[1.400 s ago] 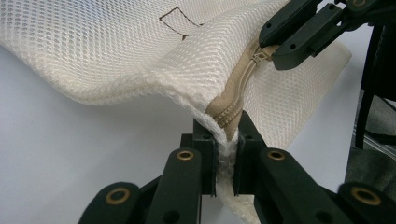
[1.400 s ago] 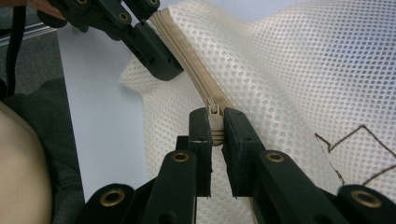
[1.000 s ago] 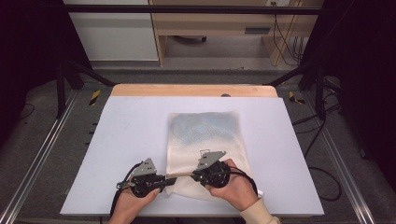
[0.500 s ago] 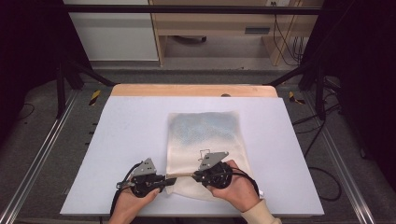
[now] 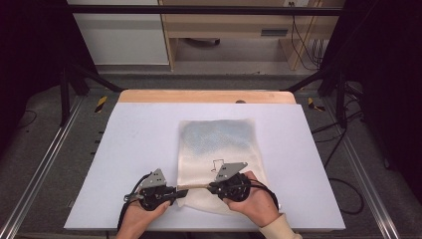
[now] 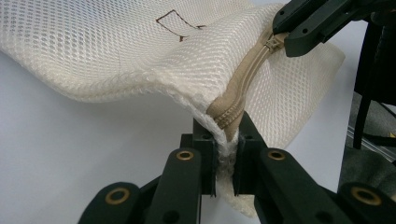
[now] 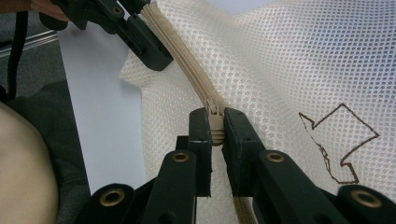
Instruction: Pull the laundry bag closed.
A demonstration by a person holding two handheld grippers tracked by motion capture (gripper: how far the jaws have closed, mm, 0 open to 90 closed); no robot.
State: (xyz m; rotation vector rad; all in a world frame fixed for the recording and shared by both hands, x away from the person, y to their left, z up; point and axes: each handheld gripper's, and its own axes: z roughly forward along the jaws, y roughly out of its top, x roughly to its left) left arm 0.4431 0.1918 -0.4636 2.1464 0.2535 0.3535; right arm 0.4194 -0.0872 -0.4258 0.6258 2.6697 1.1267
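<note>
Mesh bag (image 5: 217, 149) lies on the white tabletop (image 5: 139, 134), near edge lifted. Left tongs (image 6: 226, 154) are clenched on the bag's corner at the zipper's (image 7: 187, 60) end; right tongs (image 7: 214, 128) are clamped on the zipper pull (image 7: 214, 122). Compared with a second ago, nothing has visibly moved.

Black tools (image 5: 181, 193), brass screws, cream sleeve (image 5: 277, 230).

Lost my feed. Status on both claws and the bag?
Left claw shut on mesh bag corner. Right claw shut on zipper pull. Nothing in the way.
</note>
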